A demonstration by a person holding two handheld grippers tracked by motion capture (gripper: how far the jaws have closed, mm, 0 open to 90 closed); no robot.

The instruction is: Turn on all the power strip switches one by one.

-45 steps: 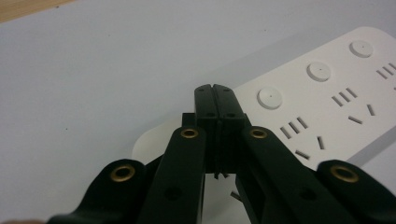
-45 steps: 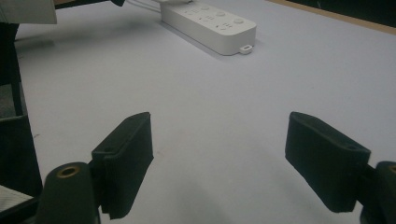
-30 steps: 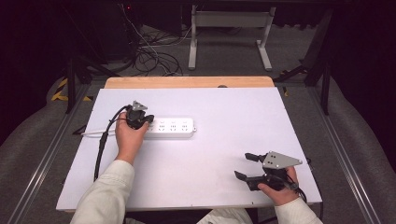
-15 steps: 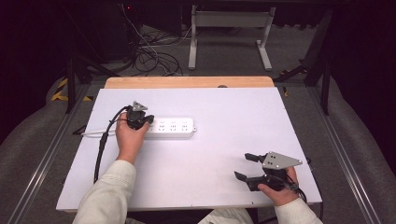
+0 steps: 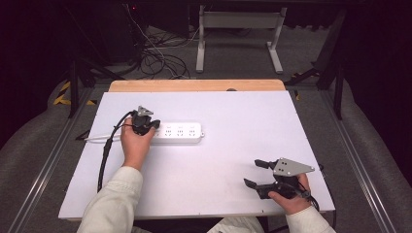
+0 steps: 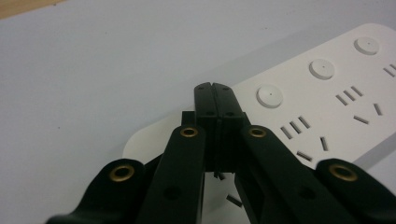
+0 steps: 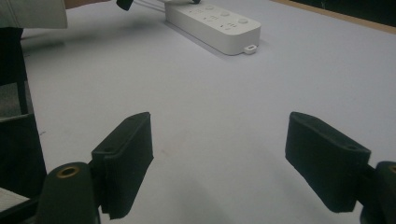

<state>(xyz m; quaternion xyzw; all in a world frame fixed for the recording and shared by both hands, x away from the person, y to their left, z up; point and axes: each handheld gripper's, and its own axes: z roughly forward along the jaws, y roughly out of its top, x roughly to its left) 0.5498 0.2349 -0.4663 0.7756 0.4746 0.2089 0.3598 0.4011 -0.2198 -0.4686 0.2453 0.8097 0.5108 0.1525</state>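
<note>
While the left gripper [image 5: 154,124] is held by the left hand [image 5: 136,145] in the left half of the high view, its two black jaws are pressed flat together with nothing seen between them, as the left gripper view [image 6: 215,95] makes plain. The closed tips are set over the left end of the white power strip [image 5: 177,132]; whether they touch its top cannot be told. In the left gripper view the power strip [image 6: 327,102] is seen at the right of the frame, with three round buttons in a row above its slotted sockets. A black cable [image 5: 108,148] is trailed from this gripper down the left side of the frame, and a white cord [image 5: 102,138] is run from the strip's left end toward the left edge of the table.

The right gripper [image 5: 253,173] is held by the right hand [image 5: 290,196] at the lower right of the high view, well apart from the strip. Its jaws are spread wide with nothing between them, and bare table surface is shown between them in the right gripper view [image 7: 219,163]. There the power strip [image 7: 212,25] is seen at the top centre of the frame.

All of this is laid on a white tabletop [image 5: 243,116], with a wooden edge [image 5: 194,85] along its far side.
</note>
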